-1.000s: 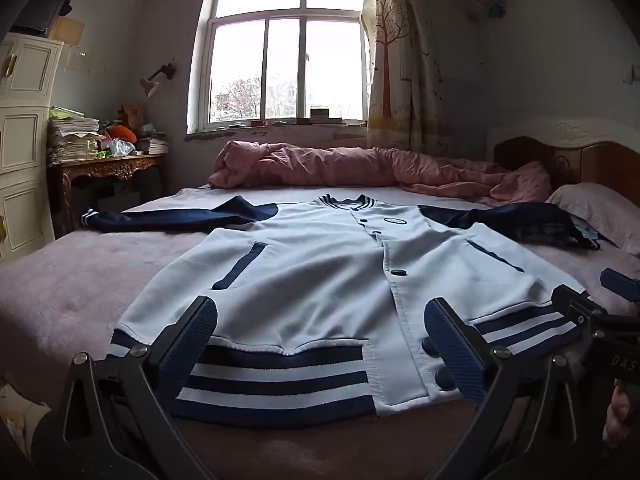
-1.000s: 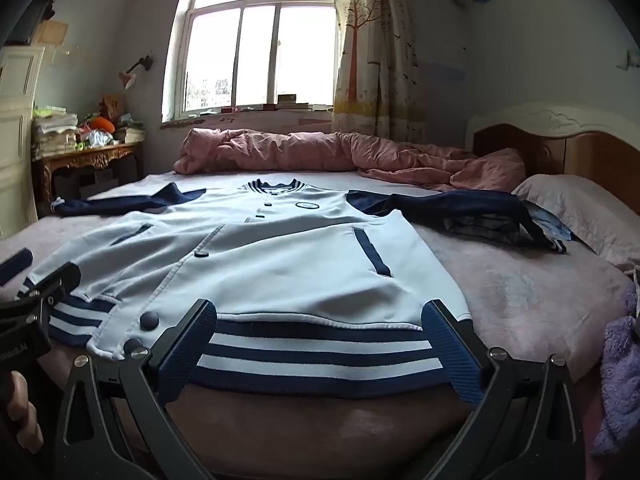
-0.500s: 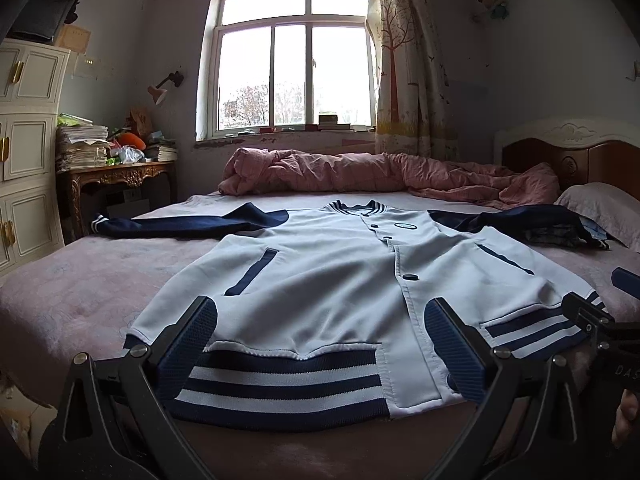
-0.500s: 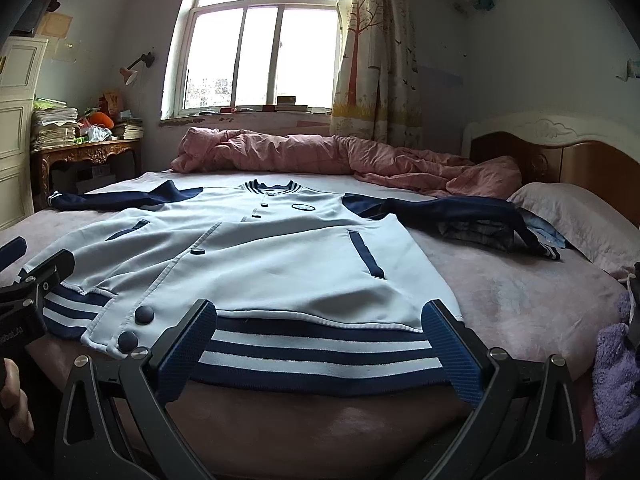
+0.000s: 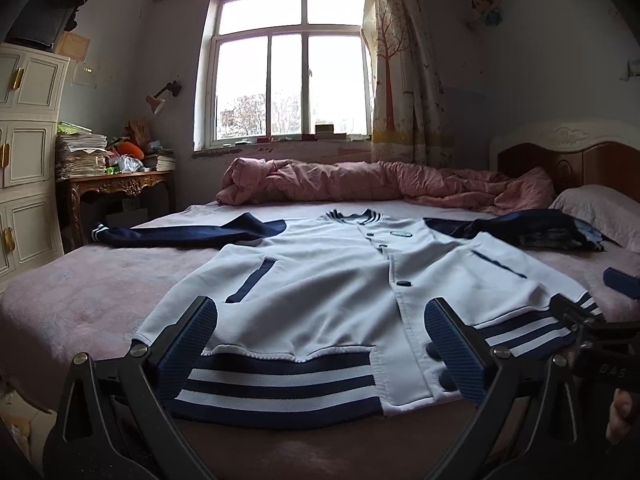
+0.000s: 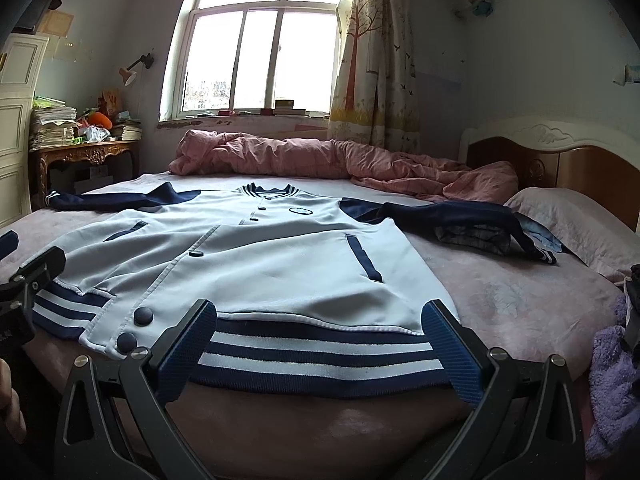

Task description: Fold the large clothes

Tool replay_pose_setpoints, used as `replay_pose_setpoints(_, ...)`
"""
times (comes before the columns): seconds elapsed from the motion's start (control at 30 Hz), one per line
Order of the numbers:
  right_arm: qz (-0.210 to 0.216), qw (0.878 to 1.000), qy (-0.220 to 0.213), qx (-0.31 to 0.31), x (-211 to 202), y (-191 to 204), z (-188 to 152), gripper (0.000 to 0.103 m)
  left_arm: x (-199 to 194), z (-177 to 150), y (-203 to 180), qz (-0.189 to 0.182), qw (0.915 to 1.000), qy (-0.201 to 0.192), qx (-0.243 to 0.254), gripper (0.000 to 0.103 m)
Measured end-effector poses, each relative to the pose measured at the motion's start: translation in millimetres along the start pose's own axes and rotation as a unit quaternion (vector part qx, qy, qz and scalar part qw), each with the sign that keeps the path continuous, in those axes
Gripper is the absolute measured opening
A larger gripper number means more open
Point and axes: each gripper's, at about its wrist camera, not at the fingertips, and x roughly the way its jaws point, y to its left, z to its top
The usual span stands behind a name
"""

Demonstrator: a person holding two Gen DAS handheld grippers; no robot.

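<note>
1. Left gripper (image 5: 320, 344) now sits lower and further back from the jacket (image 5: 320, 280); more of the striped hem (image 5: 280, 384) shows between its wide-apart fingers.
2. Right gripper (image 6: 320, 344) likewise drops and pulls back from the jacket (image 6: 280, 264); more mattress edge (image 6: 312, 432) shows below the hem.

Far ahead of the jaws, a crumpled pink quilt (image 5: 380, 184) is lying along the bed's (image 5: 80, 300) far edge under a window (image 5: 288, 68). Ahead to the right a pillow (image 6: 576, 224) is resting by the headboard (image 6: 560, 160). Ahead to the left, papers (image 5: 80, 154) are sitting stacked on a carved table (image 5: 116, 184).
</note>
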Motion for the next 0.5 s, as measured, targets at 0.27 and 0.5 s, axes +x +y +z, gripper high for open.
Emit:
replay_pose_setpoints(0.27, -0.008, 1.0, 0.0, -0.005, 1.7, -0.8, -0.4, 0.103, -0.8, 0.2, -2.2, -0.002, 1.0, 0.0, 0.005, 0.103)
replay_pose_setpoints(0.5, -0.009, 1.0, -0.001, -0.005, 1.8, 0.4, -1.2, 0.103, -1.7, 1.0, -0.4, 0.002, 1.0, -0.003, 0.002, 0.103)
